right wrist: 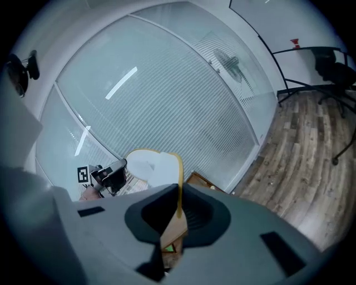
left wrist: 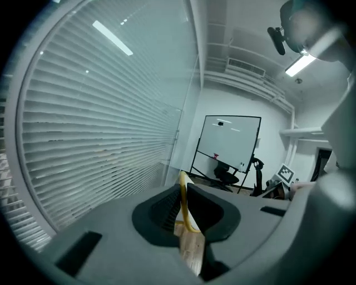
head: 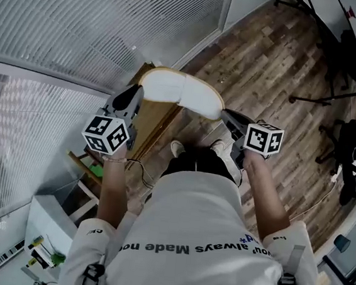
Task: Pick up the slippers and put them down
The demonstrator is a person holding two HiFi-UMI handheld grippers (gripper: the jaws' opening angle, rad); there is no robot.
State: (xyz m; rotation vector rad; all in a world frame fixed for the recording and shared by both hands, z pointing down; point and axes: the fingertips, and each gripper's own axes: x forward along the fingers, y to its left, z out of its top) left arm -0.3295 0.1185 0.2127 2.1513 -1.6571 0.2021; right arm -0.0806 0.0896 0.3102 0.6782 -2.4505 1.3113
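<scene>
A white slipper (head: 182, 90) with a tan-yellow rim hangs in the air in front of me, held at both ends. My left gripper (head: 137, 92) is shut on its left end and my right gripper (head: 225, 115) on its right end. In the left gripper view the thin yellow rim (left wrist: 183, 196) stands edge-on, pinched between the dark pads (left wrist: 203, 207). In the right gripper view the slipper (right wrist: 149, 167) shows its white sole and upper, with the rim clamped between the jaws of the right gripper (right wrist: 179, 195). The left gripper's marker cube (right wrist: 83, 174) appears beyond it.
A wooden rack (head: 161, 119) stands below the slipper against a glass wall with blinds (head: 83, 21). Wood-plank floor (head: 280, 73) runs to the right, with tripod stands (head: 335, 92) and a dark chair (head: 353, 147). A whiteboard (left wrist: 228, 143) stands farther off.
</scene>
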